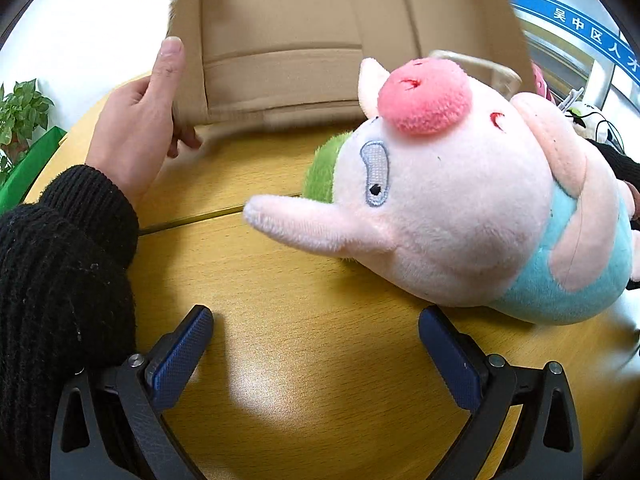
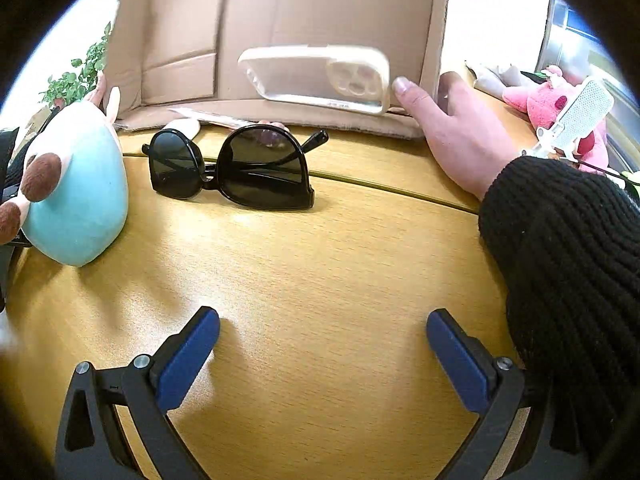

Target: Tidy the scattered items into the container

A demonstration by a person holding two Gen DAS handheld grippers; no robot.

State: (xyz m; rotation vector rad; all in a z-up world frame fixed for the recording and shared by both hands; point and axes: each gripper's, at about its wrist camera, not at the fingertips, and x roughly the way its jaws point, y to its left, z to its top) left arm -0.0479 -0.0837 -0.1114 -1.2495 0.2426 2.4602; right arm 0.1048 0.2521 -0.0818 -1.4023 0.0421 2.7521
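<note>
Your left tool is released: its two blue fingers stand wide apart above the wooden bench and hold nothing. Your right tool is released in the same way, low over the bare bench, with nothing between its fingers.

The cardboard box lies on its side at the far edge of the bench, with its open mouth turned toward you. In the left wrist view, a bare hand in a black knitted sleeve grips the left wall of the box. In the right wrist view, another bare hand presses against the right wall of the box.

The pink pig plush with a light blue body lies on its side on the bench, just ahead and to the right of your left tool, outside the box. Something green and fuzzy shows behind its head; you cannot tell what it is. The black sunglasses lie folded on the bench, close in front of the box opening. A pale phone case sits at the mouth of the box, near the thumb of the hand on the right wall; whether it rests on the box floor is not clear.

A pink plush toy lies far to the right, apart from the box.
</note>
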